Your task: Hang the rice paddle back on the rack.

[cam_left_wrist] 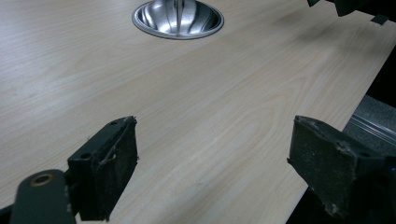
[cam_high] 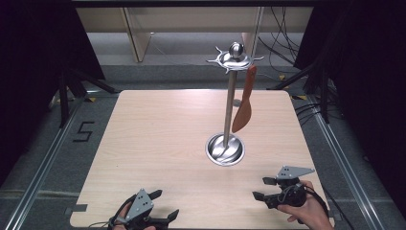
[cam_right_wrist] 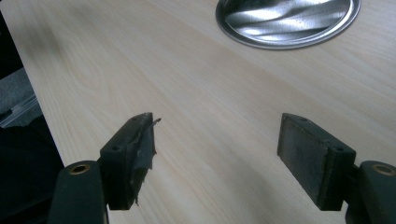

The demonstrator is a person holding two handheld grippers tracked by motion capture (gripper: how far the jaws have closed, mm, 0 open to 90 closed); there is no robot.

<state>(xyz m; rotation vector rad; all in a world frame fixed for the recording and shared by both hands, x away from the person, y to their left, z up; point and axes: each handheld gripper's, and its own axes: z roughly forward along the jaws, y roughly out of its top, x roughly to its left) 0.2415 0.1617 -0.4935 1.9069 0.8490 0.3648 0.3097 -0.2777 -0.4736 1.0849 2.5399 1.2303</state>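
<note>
Standing apart: left gripper (cam_high: 163, 203) at the near left edge of the pale wooden table (cam_high: 158, 134), its black jaws spread wide with nothing between them
Left gripper view: two worn black pads (cam_left_wrist: 112, 172), bare wood grain in the gap, the stand's shiny steel dish base (cam_left_wrist: 177, 18) farther ahead
Right gripper: right gripper (cam_high: 262, 188) near the right front corner, held in a hand (cam_high: 311, 211), jaws likewise wide apart and empty, pointing leftward across the table
Right gripper view: round steel base (cam_right_wrist: 287, 23) just ahead and to the right of the open pads (cam_right_wrist: 308, 154)
Utensil stand: tall polished metal rack (cam_high: 230, 105) with a ball-topped hook ring, upright at the table's middle right, well apart from both grippers
Hanging piece: brown wooden spatula (cam_high: 244, 108) hung from a hook on the ring's right side, blade down, beside the pole
Floor: black numeral five (cam_high: 84, 131) marked left of the table
</note>
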